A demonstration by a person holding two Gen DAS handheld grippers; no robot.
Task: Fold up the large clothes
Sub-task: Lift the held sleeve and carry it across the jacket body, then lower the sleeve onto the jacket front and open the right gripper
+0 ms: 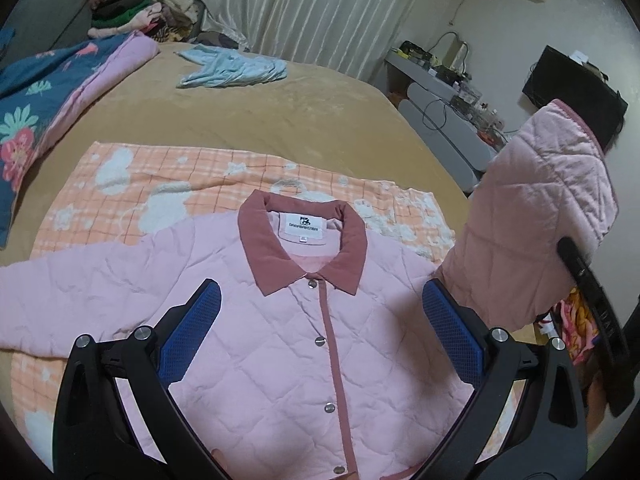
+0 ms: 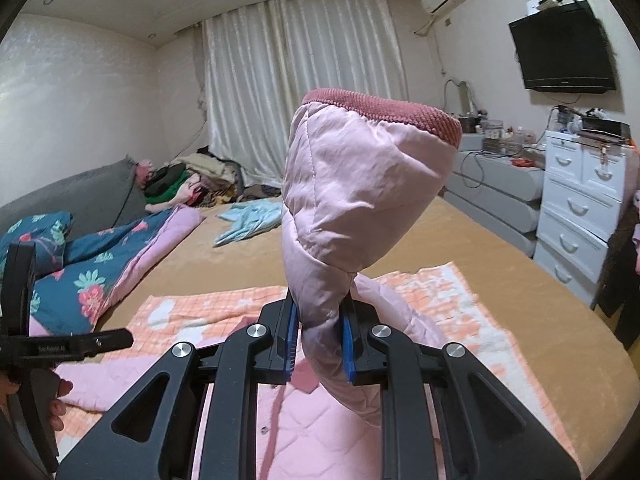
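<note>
On the bed, right claw pinches the jacket's sleeve; left claw gapes above.

left wrist: close, looks down on jacket | right wrist: flatter, roomward | shared: bed

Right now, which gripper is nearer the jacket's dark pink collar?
Left. The left gripper hovers open just below the collar, over the jacket front. The right gripper is off to the side, holding up the sleeve.
</note>
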